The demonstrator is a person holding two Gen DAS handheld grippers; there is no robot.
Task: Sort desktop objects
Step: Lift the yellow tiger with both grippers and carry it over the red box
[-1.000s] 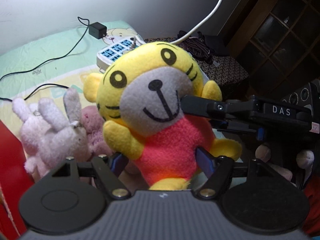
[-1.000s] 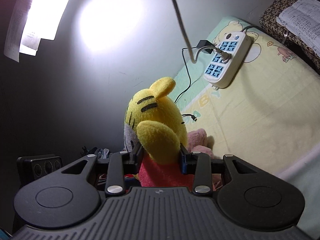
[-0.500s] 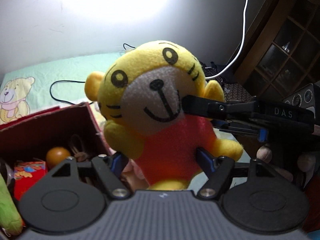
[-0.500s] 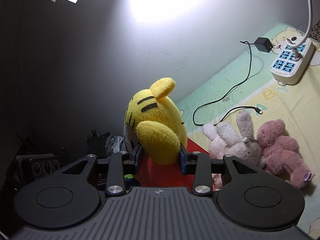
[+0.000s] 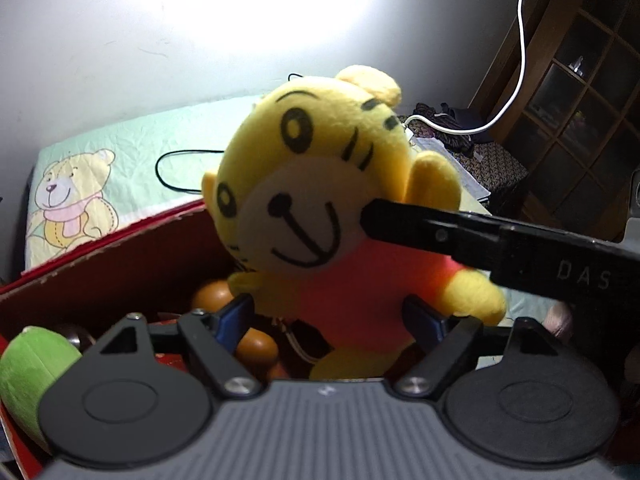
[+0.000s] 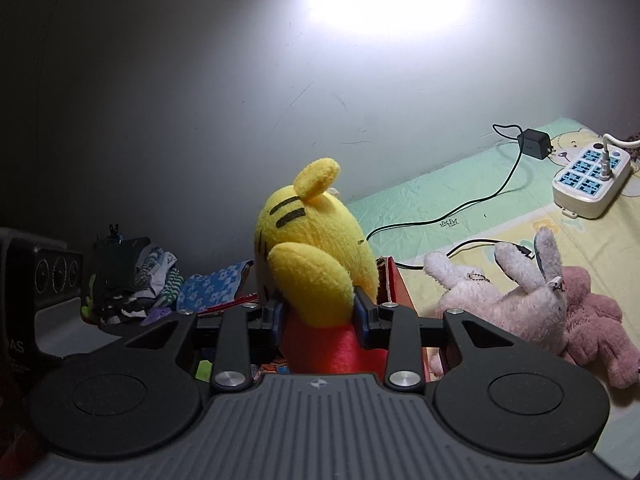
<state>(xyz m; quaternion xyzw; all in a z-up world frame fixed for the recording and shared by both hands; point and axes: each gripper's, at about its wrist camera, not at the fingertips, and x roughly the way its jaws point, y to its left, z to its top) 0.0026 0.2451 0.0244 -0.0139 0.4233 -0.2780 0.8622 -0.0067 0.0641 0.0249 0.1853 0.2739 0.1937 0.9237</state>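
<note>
The right gripper (image 6: 318, 314) is clenched on the yellow tiger plush (image 5: 320, 216), pinching its arm and red body from the side and holding it over the red box (image 5: 120, 256). The left gripper (image 5: 330, 318) has its jaws spread wide to either side of the plush's red belly, not pressing it. Below sit orange balls (image 5: 256, 346) and a green toy (image 5: 36, 364), crowding the box floor. Beyond the box's right wall, a white rabbit plush (image 6: 504, 300) and pink plush (image 6: 596, 320) lie on the sheet (image 6: 440, 200).
</note>
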